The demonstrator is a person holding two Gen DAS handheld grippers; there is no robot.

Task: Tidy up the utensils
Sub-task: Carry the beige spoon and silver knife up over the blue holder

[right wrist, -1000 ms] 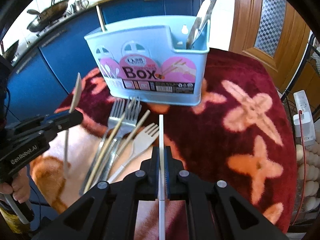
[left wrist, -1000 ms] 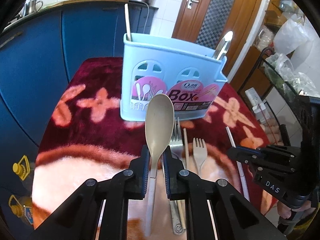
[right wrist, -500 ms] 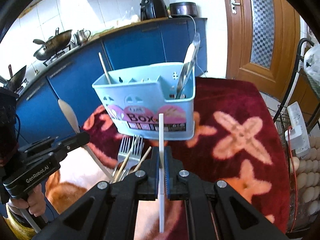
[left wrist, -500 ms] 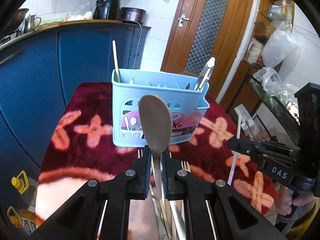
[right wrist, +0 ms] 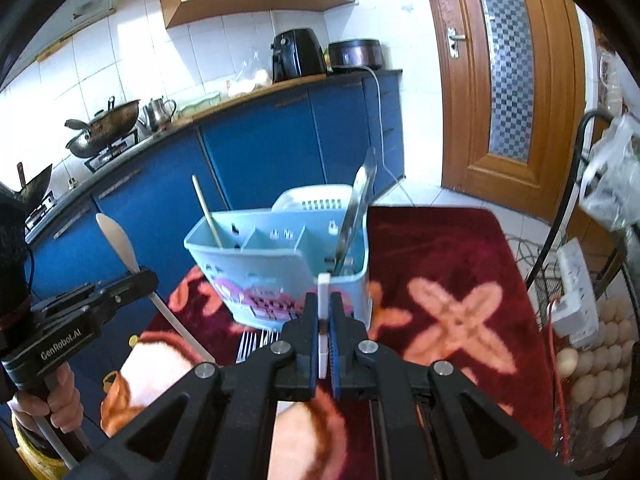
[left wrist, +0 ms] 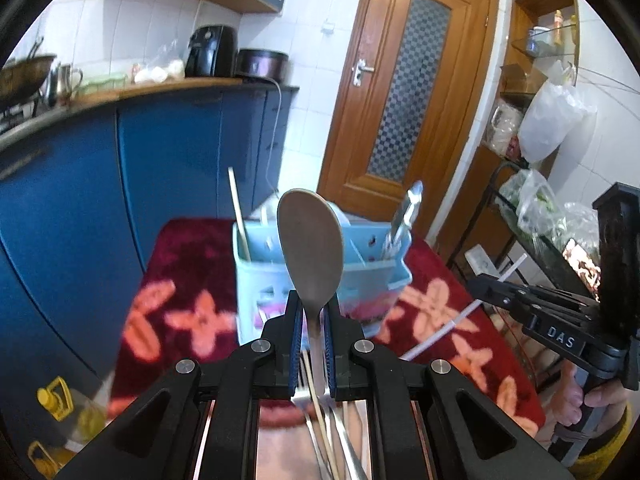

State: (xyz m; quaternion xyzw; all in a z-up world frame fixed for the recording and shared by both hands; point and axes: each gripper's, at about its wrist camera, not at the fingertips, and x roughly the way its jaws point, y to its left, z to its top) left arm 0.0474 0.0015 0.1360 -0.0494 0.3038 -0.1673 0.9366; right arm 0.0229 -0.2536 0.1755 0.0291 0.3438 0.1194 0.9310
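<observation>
Utensils: the beige spoon (left wrist: 311,248) is clamped in the left gripper (left wrist: 311,344) jaws, a white chopstick (right wrist: 323,320) in the right gripper (right wrist: 324,344) jaws, both raised before the blue caddy (right wrist: 280,276); forks (right wrist: 250,344) lie on the bench (right wrist: 460,264).

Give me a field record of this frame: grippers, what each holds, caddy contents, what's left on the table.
left gripper: shut on spoon, bowl up
right gripper: shut on white stick
caddy: light blue, compartments; chopstick in left end, metal tongs in right end
forks: on cloth before caddy
cloth: dark red, orange flowers
placed yet: neither held item is in the caddy
</observation>
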